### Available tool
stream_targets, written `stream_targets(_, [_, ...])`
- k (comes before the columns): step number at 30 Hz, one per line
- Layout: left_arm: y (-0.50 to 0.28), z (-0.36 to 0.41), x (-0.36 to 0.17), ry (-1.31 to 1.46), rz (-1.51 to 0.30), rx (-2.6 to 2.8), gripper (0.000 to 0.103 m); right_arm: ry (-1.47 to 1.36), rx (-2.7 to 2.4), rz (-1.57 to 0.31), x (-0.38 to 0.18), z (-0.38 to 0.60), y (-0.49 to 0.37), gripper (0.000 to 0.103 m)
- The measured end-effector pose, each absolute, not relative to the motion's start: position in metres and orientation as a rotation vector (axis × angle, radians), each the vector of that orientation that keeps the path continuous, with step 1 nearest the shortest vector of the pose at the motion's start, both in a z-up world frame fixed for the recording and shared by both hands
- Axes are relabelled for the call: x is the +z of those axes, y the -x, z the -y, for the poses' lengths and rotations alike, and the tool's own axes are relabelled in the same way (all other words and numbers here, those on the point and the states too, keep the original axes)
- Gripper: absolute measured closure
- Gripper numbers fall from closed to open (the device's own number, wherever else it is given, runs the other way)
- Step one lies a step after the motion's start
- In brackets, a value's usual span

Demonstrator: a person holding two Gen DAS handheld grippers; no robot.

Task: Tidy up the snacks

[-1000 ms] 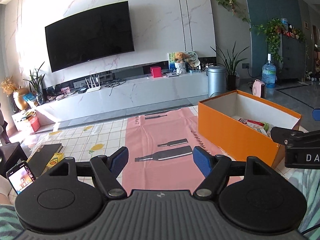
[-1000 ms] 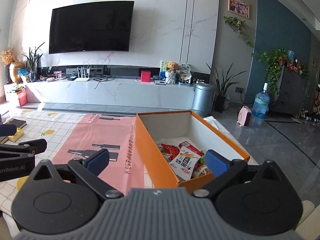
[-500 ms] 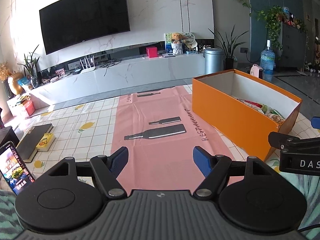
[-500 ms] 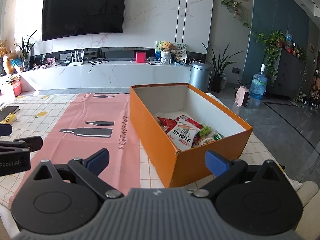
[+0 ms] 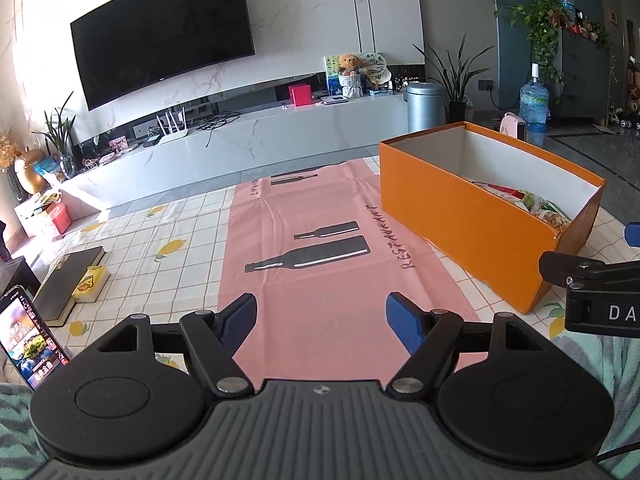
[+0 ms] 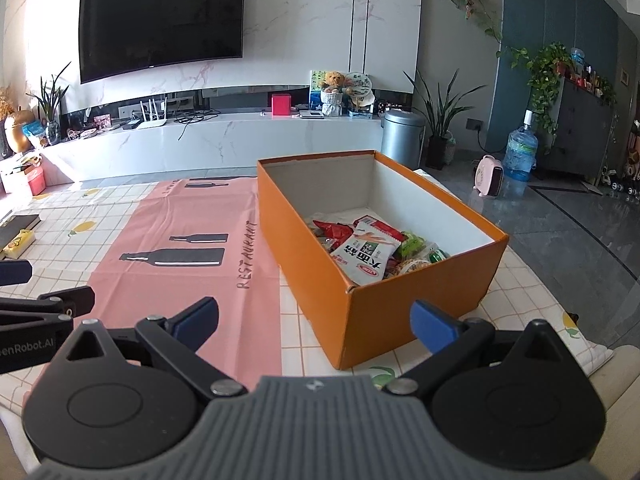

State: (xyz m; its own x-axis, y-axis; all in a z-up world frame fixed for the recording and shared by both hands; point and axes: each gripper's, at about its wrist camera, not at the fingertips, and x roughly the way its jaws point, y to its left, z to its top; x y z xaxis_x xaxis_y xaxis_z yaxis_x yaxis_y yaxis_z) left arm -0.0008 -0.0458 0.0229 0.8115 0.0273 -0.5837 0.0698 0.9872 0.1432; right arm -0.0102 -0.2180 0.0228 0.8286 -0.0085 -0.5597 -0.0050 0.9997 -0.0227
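An open orange box [image 6: 384, 312] stands on the table at the right, seen too in the left wrist view [image 5: 460, 216]. Several snack packets lie in its near half, a white and red packet [image 6: 366, 250] on top, with green and red ones [image 6: 412, 246] beside it. My right gripper [image 6: 316, 322] is open and empty, hovering just before the box's near left corner. My left gripper [image 5: 322, 320] is open and empty above the pink cloth [image 5: 320, 240], left of the box. The right gripper's finger [image 5: 592, 280] shows at the left wrist view's right edge.
The table has a checked lemon-print cover [image 5: 160, 240]. A dark book [image 5: 68, 280] with a small yellow packet [image 5: 90, 284] lies at the left, and a lit phone [image 5: 30, 340] stands at the near left edge. A television wall and low marble cabinet [image 6: 224, 136] lie beyond.
Both grippers have tilted down and come a little nearer the table, so the box and its snacks sit lower and fuller in view. Both stay open and empty.
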Motion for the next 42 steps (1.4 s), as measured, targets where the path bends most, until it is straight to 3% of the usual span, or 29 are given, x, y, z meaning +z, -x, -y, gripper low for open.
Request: stream_targets(42, [0.000, 0.037, 0.029, -0.143, -0.628, -0.012, 0.016, 0.069, 0.018, -0.578, 0.027, 0.205, 0.015, 0.004])
